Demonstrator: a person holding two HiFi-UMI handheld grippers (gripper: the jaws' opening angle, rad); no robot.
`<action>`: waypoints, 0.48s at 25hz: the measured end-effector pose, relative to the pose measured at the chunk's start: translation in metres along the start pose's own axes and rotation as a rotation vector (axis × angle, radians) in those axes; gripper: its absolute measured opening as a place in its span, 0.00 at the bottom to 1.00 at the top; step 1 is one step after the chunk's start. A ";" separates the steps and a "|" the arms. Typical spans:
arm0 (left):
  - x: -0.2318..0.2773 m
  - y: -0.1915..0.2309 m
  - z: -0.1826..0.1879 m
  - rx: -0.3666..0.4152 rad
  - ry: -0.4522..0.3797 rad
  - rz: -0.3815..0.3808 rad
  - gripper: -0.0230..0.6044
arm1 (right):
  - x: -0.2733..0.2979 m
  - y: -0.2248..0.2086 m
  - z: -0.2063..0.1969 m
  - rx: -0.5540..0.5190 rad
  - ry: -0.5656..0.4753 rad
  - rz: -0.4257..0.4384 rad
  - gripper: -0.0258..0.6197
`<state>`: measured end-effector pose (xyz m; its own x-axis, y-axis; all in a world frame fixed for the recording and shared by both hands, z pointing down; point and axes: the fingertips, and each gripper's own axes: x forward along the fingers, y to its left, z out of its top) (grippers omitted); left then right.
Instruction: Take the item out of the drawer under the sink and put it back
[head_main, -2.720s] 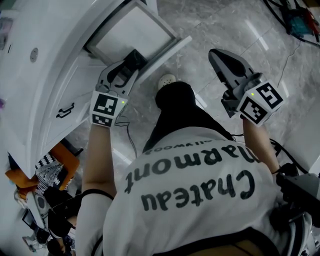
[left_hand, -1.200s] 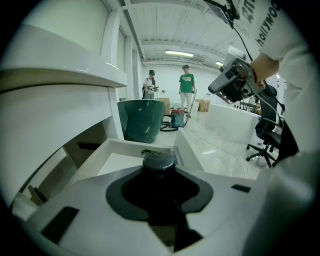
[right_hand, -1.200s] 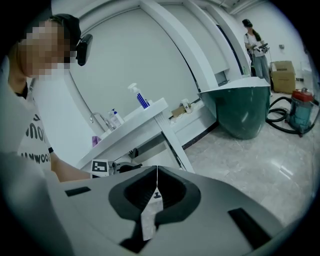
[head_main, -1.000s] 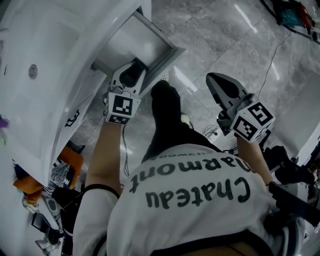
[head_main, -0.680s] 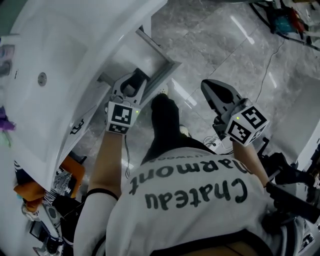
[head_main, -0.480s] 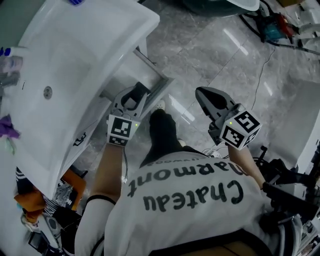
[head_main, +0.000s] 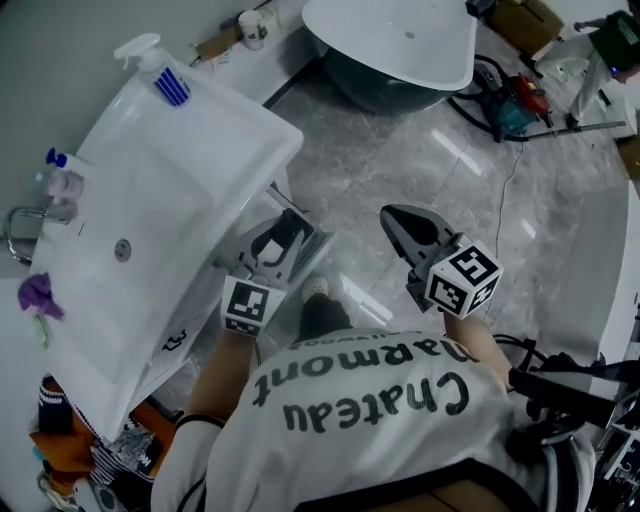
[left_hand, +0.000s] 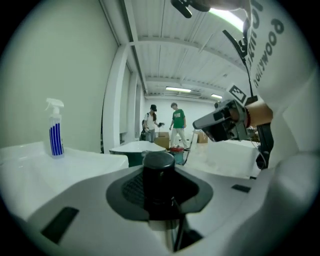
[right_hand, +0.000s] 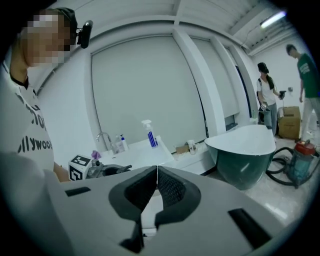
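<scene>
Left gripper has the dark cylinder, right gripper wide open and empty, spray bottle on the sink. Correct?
No: the right gripper is empty, but its jaws are closed together, as the right gripper view shows. The left gripper does hold the dark cylinder, and the spray bottle stands on the sink.

The head view looks steeply down from above the person's shoulders (head_main: 370, 400), with the sink (head_main: 150, 190) at frame left and the floor (head_main: 450, 200) at right. Both gripper views sit low and close behind their own jaws, facing nearly level across the room. All three views share the spray bottle (head_main: 165, 78) (left_hand: 55, 132) (right_hand: 149, 135) and the bathtub (head_main: 400, 40) (left_hand: 131, 148) (right_hand: 245, 150).
</scene>
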<state>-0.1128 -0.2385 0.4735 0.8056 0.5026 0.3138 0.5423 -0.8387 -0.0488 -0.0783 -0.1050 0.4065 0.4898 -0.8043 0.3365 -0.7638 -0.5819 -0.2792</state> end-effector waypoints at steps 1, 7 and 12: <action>-0.002 0.002 0.014 0.005 -0.023 0.003 0.22 | -0.002 -0.001 0.006 -0.008 -0.013 -0.007 0.06; -0.015 0.024 0.098 0.007 -0.178 0.024 0.22 | -0.011 -0.009 0.045 -0.038 -0.099 -0.049 0.06; -0.031 0.033 0.145 -0.008 -0.269 0.026 0.22 | -0.025 -0.015 0.062 -0.047 -0.141 -0.083 0.06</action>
<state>-0.0854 -0.2509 0.3250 0.8543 0.5175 0.0491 0.5195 -0.8532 -0.0454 -0.0527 -0.0836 0.3472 0.6037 -0.7645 0.2261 -0.7356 -0.6435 -0.2118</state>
